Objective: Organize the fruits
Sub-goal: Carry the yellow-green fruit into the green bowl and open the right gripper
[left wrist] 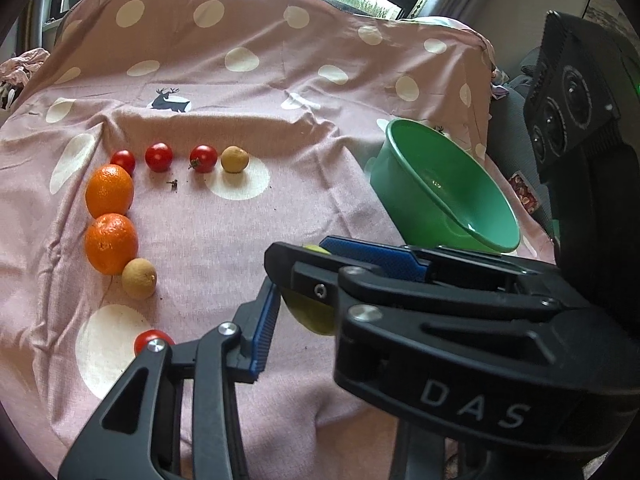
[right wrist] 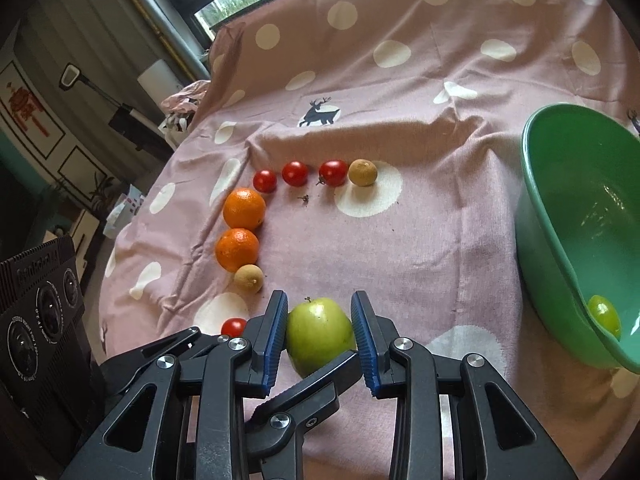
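A smooth green apple [right wrist: 318,330] with a short stem sits low on the pink dotted cloth [right wrist: 420,240]. The right gripper [right wrist: 320,334] clamps its sides, angled downward; the left gripper [left wrist: 298,280] also clamps it crosswise.

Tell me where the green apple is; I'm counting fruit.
In the right wrist view the green apple sits low and centre, clamped between the right gripper pads, just right of the near cherry tomato.

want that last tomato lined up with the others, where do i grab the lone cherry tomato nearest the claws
Grip the lone cherry tomato across its round middle, coming from above: it is a small smooth ball on the cloth, and the small brown fruit beyond it sits apart, so both sides are free.
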